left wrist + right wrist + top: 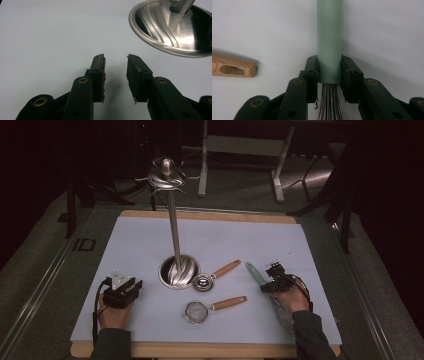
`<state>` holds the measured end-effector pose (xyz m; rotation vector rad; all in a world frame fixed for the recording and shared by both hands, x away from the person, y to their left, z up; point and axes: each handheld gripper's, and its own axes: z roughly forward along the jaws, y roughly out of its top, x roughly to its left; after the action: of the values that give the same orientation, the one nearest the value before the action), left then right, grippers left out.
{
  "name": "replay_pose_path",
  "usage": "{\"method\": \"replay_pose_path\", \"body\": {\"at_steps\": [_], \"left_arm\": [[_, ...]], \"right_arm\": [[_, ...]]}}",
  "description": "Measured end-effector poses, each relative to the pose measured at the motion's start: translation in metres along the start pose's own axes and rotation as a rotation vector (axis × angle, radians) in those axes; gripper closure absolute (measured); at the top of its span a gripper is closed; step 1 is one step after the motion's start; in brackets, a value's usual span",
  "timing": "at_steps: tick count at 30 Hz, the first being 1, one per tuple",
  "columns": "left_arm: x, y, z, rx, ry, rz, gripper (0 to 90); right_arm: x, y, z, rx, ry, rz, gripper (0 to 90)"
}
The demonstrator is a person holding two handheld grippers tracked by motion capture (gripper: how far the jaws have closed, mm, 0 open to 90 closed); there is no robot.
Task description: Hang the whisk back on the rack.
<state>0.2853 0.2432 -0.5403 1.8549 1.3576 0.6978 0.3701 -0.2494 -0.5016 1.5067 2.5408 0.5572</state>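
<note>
A whisk with a pale green handle (255, 273) lies on the white mat at the right, its wires (283, 316) running back under the person's right hand. My right gripper (265, 283) is shut on that green handle (329, 37), with a pad pressed against each side just above the wires (329, 105). At the left, my left gripper (131, 286) rests on the mat, held by the left hand. Its jaws stand open with nothing between them (115, 62), pointing towards the steel stand base (172, 27).
A steel utensil stand (173, 225) rises from a round base (179, 272) at mid-table, with hooks at its top (166, 176). A small metal scoop (202, 281) and a mesh strainer (196, 311), both wooden-handled, lie beside it. One wooden handle end (233, 67) shows left of the whisk.
</note>
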Motion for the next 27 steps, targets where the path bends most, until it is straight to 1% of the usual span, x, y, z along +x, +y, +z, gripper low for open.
{"method": "replay_pose_path", "body": {"at_steps": [1,6,9,12,13,14,16,21,27], "left_arm": [[0.0,0.0,0.0,0.0,0.001,0.0,67.6],[0.0,0.0,0.0,-0.003,0.0,-0.001,67.6],[0.0,0.0,0.0,-0.005,0.001,-0.004,67.6],[0.001,0.0,-0.001,-0.006,0.0,-0.008,67.6],[0.001,0.0,-0.001,-0.007,-0.001,-0.008,67.6],[0.001,0.0,-0.001,-0.006,0.0,-0.008,67.6],[0.001,0.0,-0.001,-0.006,0.0,-0.007,67.4],[0.001,0.0,-0.001,-0.006,0.002,-0.007,67.2],[0.001,0.0,-0.001,-0.006,0.001,-0.008,67.2]], "right_arm": [[0.001,0.0,0.0,-0.013,0.017,-0.002,69.0],[0.003,0.0,-0.001,-0.037,0.028,-0.006,69.0],[0.004,0.0,-0.005,-0.064,0.044,-0.006,69.0],[0.006,0.002,-0.008,-0.092,0.047,-0.013,69.0],[0.007,0.002,-0.011,-0.109,0.062,-0.013,69.0],[0.007,0.002,-0.011,-0.109,0.062,-0.013,69.0],[0.008,0.003,-0.012,-0.125,0.087,-0.019,69.0],[0.013,0.003,-0.017,-0.166,0.096,-0.035,69.0],[0.015,0.006,-0.021,-0.201,0.136,-0.044,69.0]]}}
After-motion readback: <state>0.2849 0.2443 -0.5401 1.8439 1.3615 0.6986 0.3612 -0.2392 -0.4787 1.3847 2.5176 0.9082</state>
